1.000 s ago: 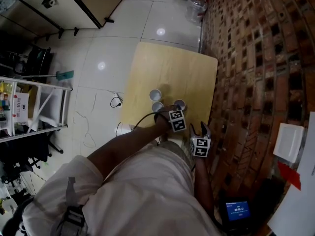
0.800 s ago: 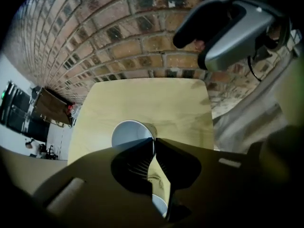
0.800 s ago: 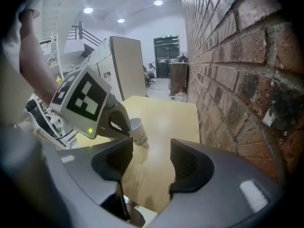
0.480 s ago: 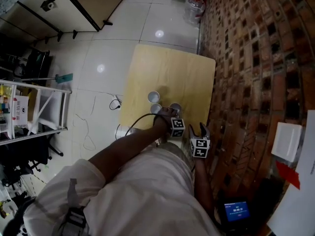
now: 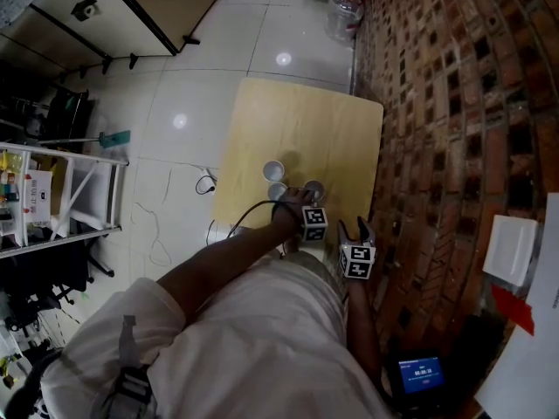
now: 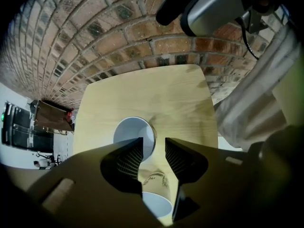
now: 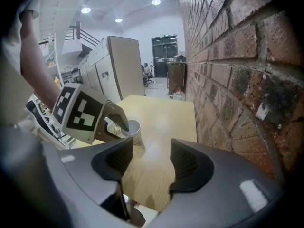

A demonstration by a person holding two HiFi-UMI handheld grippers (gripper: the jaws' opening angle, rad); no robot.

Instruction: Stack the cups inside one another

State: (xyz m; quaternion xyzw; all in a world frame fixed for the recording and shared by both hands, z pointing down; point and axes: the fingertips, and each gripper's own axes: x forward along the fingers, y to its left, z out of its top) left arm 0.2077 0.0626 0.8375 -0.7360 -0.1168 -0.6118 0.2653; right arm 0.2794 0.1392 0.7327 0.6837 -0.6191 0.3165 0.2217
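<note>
On the bench (image 5: 306,120), a far cup (image 5: 273,170) stands behind a near cup (image 5: 278,190), a third cup (image 5: 313,188) to their right. A brick wall (image 5: 454,103) lines the bench's right edge.

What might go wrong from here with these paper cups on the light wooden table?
The left gripper is opening with the printed tan paper cup between its jaws. If a pad catches the cup as the gripper pulls away, the cup may tip. The white-lined paper cup stands close beside it and might get knocked.
</note>
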